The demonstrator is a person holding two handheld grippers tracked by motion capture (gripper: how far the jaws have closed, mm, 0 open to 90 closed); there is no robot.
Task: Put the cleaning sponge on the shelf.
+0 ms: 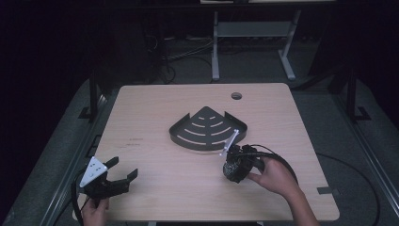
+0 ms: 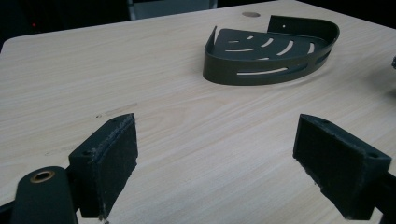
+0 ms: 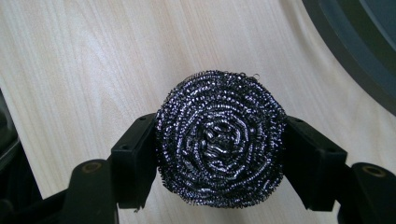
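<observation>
Item one: steel-wool scouring pad (image 3: 219,140), a round coil of dark metal strands, clamped between the fingers (image 3: 135,163) of the right gripper (image 1: 234,165), which press on both its sides; it hangs just above the surface (image 1: 155,188), near the front right, and close to the corner shelf. Item two: black metal corner shelf (image 1: 207,129), quarter-round with curved slots and a low rim, lying flat near the middle of the surface and holding nothing. A pale slender rod (image 1: 229,142) shows between the shelf's right edge and the right gripper; what it belongs to cannot be told. Item three: left gripper (image 1: 123,172), at the front left, well apart from the shelf, its fingers (image 2: 109,161) spread wide with nothing between them. Status, as judged: the pad is picked up and carried close to the shelf; setting it inside the rim and letting go remain to be done.
</observation>
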